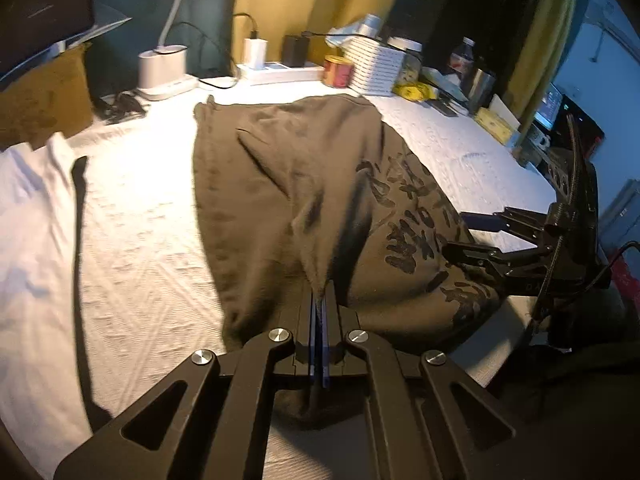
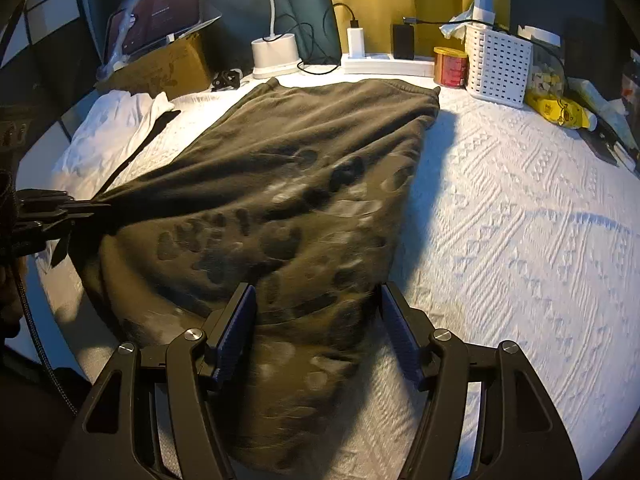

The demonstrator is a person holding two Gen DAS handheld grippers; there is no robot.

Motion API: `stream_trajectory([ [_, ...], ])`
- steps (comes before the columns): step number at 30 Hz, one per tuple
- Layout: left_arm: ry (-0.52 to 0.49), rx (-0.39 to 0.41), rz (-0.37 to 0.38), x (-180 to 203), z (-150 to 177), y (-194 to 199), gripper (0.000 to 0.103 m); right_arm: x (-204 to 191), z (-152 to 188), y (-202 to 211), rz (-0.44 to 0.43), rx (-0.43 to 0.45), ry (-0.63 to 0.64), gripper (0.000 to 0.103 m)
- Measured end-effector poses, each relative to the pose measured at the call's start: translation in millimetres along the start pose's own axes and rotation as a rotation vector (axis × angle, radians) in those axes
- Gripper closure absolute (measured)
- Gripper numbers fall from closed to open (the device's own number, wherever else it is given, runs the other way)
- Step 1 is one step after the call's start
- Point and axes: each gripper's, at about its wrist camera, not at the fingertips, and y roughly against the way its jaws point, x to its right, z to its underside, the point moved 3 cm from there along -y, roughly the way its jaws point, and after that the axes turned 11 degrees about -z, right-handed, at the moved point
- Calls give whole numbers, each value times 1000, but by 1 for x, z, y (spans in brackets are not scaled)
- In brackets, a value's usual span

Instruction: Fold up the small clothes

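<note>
The left gripper [image 1: 319, 300] is clenched on a pinched-up fold of the dark olive printed garment [image 1: 304, 184], the blue pads pressed flat together with cloth caught between them, and the fabric rises from the bed toward that grip. The rest of the garment spreads ahead of it across the white textured bedspread [image 1: 140, 216], its black lettering lying to the gripper's right. The right gripper [image 2: 318, 320] is released, its jaws standing wide with the near end of the garment lying between and below them, though I cannot tell whether the pads touch the cloth. Beyond both grippers, past the garment's far edge, sit a white lamp base [image 2: 275, 56], a power strip [image 2: 386, 65], a red tin [image 2: 451, 66] and a white perforated basket [image 2: 498, 68].
</note>
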Motion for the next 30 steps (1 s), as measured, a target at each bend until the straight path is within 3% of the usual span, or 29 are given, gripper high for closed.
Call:
stream_trajectory([
  [9,40,-39,36,-8,-7,-7,98,9,-12,-4,16,3,-8,36],
  [11,42,-25,26,-11,-14,-7,89,14,-18,-4,20,8,-13,36],
  [13,58,-9,23,-15,-22,-8,56,18,-24,-5,23,13,-15,36],
  [15,82,7,29,-21,-32,-11,46,21,-31,-7,24,18,-15,36],
  [30,50,23,-25,-40,-98,-63,46,60,-78,-28,42,27,-44,36],
])
